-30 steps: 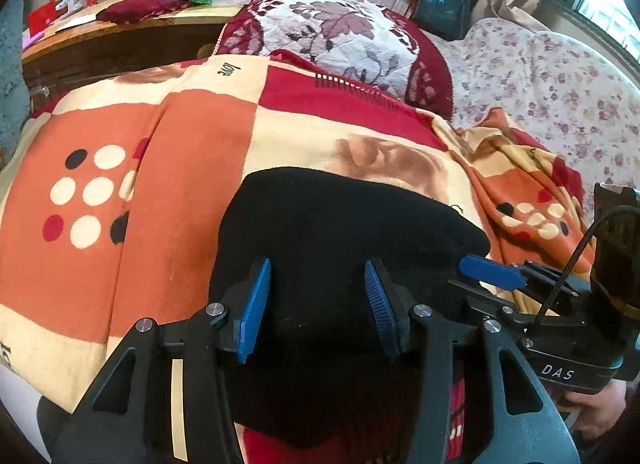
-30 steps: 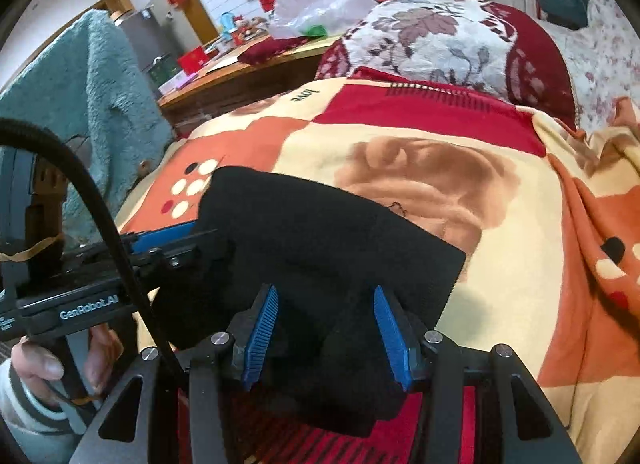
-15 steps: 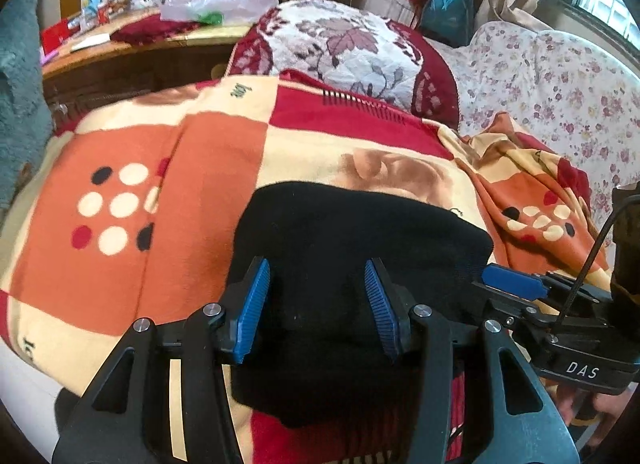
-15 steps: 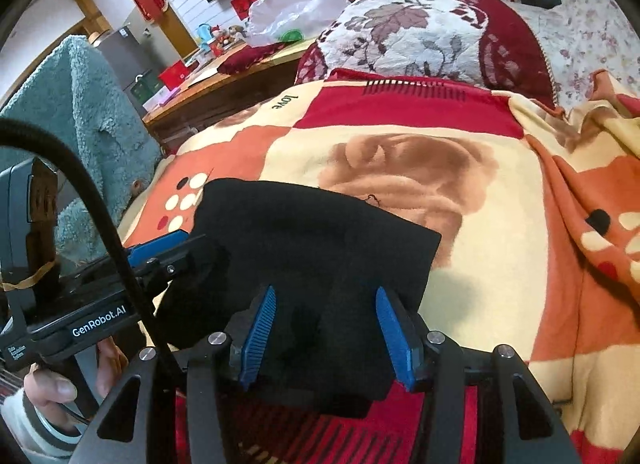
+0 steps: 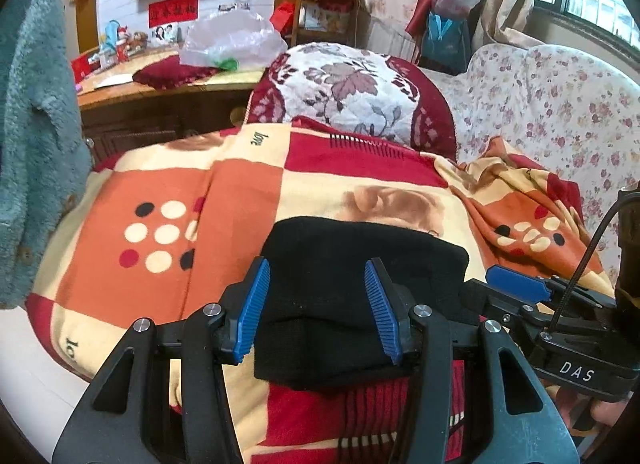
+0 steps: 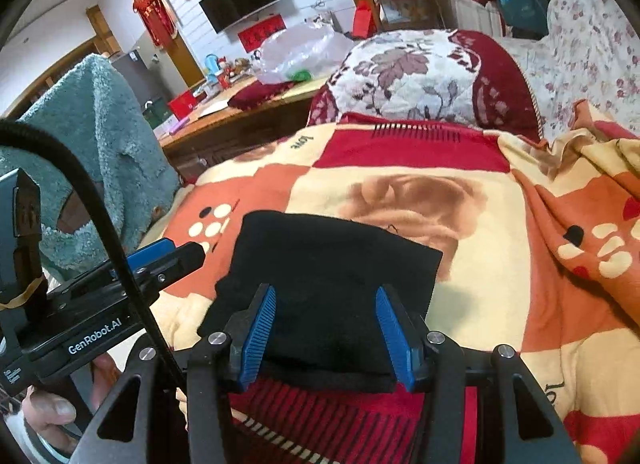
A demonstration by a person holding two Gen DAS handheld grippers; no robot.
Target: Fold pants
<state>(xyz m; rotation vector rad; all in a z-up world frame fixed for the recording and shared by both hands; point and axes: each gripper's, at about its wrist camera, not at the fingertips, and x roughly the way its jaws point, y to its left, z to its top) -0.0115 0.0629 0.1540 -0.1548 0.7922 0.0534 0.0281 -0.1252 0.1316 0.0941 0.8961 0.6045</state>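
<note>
The black pants [image 5: 352,264] lie folded into a compact rectangle on the patterned blanket [image 5: 224,200]; they also show in the right wrist view [image 6: 332,264]. My left gripper [image 5: 318,306] is open and empty, held above the near edge of the pants. My right gripper [image 6: 326,326] is open and empty, also above the near edge. Each gripper shows in the other's view, the right one [image 5: 516,288] beside the pants' right side and the left one [image 6: 160,254] beside their left side.
A floral cushion [image 5: 344,88] lies at the far end of the blanket. A wooden desk [image 5: 168,104] with a plastic bag [image 5: 232,40] stands behind. A teal fleece garment [image 5: 32,124] hangs on the left. A floral sofa cover [image 5: 540,104] is on the right.
Both grippers have pulled back and risen away from the folded pants, so the pants look smaller and more of the room shows. The pants have stayed put.
</note>
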